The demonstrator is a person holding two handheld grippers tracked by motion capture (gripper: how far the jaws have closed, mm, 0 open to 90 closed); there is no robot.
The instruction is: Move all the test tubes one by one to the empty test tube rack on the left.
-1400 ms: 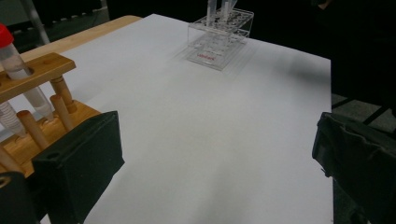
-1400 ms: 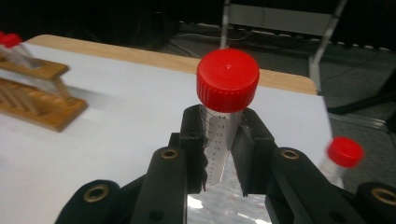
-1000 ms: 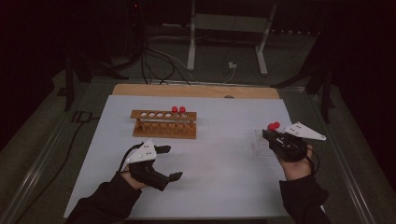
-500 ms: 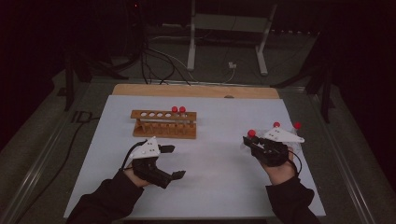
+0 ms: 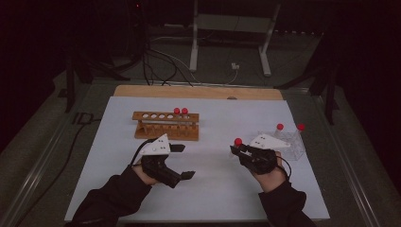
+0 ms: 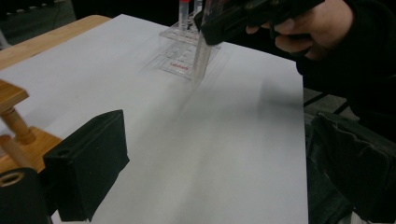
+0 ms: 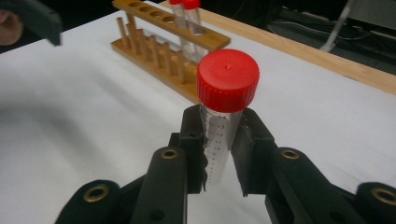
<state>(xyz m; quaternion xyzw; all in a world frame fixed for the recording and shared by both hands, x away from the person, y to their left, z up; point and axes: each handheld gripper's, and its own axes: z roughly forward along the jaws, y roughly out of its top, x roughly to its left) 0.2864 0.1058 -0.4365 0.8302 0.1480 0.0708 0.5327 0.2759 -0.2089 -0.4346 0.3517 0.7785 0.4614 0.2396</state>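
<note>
My right gripper (image 5: 239, 151) is shut on a clear tube with a red cap (image 5: 238, 141) and holds it upright above the white mat, right of centre. In the right gripper view the tube (image 7: 218, 144) stands between the two black pads (image 7: 192, 135), its cap (image 7: 228, 79) above them. A wooden rack (image 5: 165, 125) with two red-capped tubes (image 5: 180, 111) at its right end stands at the back left. My left gripper (image 5: 182, 161) is open and empty in front of that rack. In the left gripper view its jaws stand wide apart over bare mat.
A clear plastic rack (image 5: 289, 144) with two red-capped tubes (image 5: 280, 126) stands at the right of the mat (image 5: 113, 127). A wooden table edge (image 5: 198, 91) runs behind the mat. Cables and a metal stand lie on the floor beyond.
My right gripper has carried the tube leftward, away from the clear rack toward the middle of the mat. My left gripper has shifted slightly to the right.
</note>
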